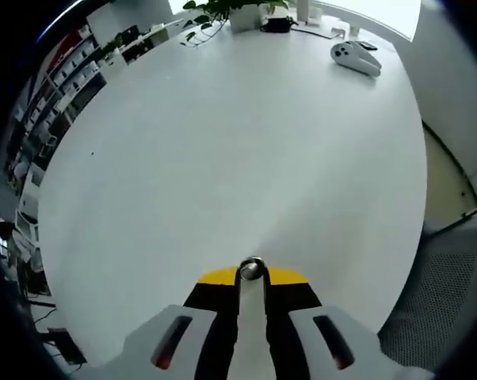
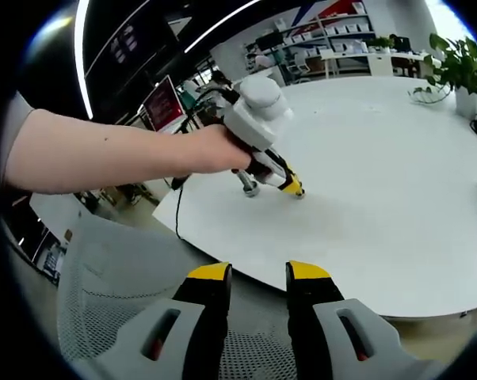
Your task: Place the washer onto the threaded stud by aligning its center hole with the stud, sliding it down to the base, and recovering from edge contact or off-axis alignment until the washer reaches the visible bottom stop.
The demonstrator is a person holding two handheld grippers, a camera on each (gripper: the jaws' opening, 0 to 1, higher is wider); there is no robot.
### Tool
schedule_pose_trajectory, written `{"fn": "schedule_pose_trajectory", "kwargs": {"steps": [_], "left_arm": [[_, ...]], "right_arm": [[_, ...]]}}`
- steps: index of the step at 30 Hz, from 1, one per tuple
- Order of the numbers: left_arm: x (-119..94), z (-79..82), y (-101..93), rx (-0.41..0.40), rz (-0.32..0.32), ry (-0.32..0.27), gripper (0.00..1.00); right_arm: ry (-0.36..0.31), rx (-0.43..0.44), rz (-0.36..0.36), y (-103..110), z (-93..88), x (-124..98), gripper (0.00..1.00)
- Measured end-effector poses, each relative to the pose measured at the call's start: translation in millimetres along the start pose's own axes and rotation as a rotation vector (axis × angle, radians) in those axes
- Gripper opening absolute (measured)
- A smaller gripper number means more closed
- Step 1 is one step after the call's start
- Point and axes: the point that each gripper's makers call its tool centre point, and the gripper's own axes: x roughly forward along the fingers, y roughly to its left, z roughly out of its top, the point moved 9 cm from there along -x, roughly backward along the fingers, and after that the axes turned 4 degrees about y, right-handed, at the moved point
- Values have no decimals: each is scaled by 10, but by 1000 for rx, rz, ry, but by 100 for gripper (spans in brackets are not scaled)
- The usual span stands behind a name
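**Stud gripped, washer unseen**

In the left gripper view, the left gripper (image 1: pixel 252 279) is clenched on a threaded stud (image 1: pixel 252 269), just above the white bench (image 1: pixel 223 158). In the right gripper view, the right gripper (image 2: pixel 257 277) hangs released and empty off the bench edge, above a mesh chair (image 2: pixel 112 285). I cannot find the washer. Risk, as I judge it: the one-sided hold lets the stud tilt, so a washer would catch on the threads.

The left tool (image 1: pixel 252 273) sits low over the near part of the surface (image 1: pixel 223 158), a stud (image 1: pixel 252 269) between its tips — a potted plant (image 1: pixel 230 12) stands at the far edge, a controller (image 1: pixel 356 57) right of it
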Motion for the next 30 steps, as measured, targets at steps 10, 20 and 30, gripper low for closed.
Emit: {"fn": "schedule_pose_trajectory", "kwargs": {"steps": [10, 20, 30], "left_arm": [[79, -34, -18, -8, -2, -6, 9], [82, -95, -23, -12, -7, -25, 17], [-186, -104, 10, -59, 5, -133, 19]], "right_arm": [[2, 6, -6, -7, -1, -1, 30], [4, 9, -15, -17, -8, -1, 30], [-4, 19, -30, -31, -7, -12, 30]]}}
